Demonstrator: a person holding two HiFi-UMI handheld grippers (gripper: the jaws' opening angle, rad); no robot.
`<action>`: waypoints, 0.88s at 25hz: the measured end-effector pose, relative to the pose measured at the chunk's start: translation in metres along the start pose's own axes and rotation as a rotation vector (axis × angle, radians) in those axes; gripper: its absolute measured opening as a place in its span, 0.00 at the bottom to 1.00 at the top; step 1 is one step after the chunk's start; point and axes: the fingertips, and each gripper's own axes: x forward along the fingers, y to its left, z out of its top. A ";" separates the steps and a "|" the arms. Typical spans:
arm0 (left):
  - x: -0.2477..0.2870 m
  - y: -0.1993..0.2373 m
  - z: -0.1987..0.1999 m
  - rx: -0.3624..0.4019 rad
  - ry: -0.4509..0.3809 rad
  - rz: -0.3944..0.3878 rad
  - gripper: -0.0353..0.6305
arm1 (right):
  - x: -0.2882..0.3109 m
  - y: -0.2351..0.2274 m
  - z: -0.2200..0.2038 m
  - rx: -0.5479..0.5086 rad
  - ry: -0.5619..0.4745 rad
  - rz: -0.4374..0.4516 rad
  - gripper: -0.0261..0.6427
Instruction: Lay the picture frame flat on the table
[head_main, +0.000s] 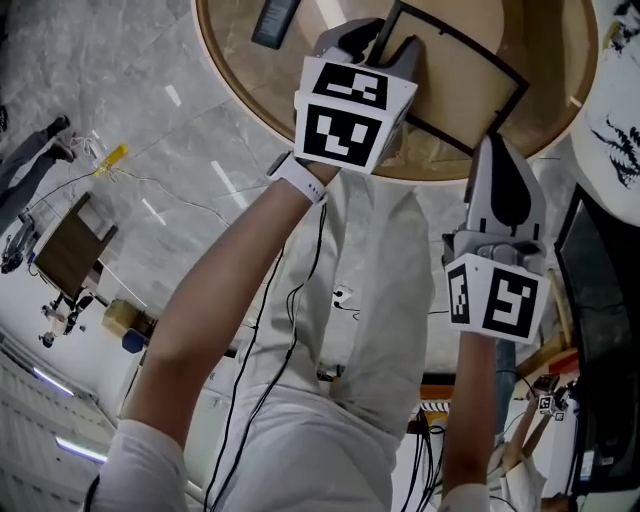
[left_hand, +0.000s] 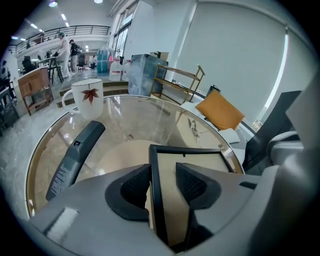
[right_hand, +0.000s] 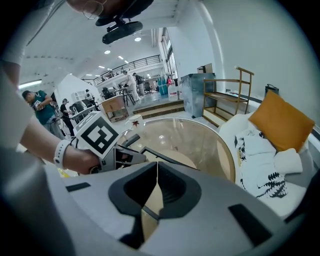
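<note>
The black picture frame (head_main: 460, 80) lies flat or nearly flat on the round glass table (head_main: 230, 70). My left gripper (head_main: 385, 45) is at the frame's left edge. In the left gripper view that edge of the frame (left_hand: 192, 160) runs between the jaws of the left gripper (left_hand: 162, 182). The jaws stand apart, with a gap beside the right pad, so nothing is pressed. My right gripper (head_main: 497, 150) hovers at the table's near rim, just short of the frame's near corner. In the right gripper view the right gripper (right_hand: 157, 167) is shut with nothing in it, and the frame (right_hand: 175, 161) lies beyond it.
A dark remote control (head_main: 275, 20) lies left of the frame on the table. A white mug with a red leaf (left_hand: 86, 97) stands at the far rim. A white patterned cushion (head_main: 615, 120) and an orange cushion (left_hand: 220, 110) lie to the right, off the table.
</note>
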 end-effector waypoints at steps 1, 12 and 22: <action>0.000 0.003 -0.003 0.007 0.006 0.017 0.30 | 0.001 0.001 -0.001 -0.002 0.002 0.001 0.05; -0.022 0.013 -0.014 0.065 0.038 0.074 0.21 | -0.011 0.011 0.014 -0.011 -0.011 -0.011 0.05; -0.113 -0.010 0.001 0.050 0.047 0.043 0.06 | -0.052 0.022 0.065 -0.057 -0.029 -0.011 0.05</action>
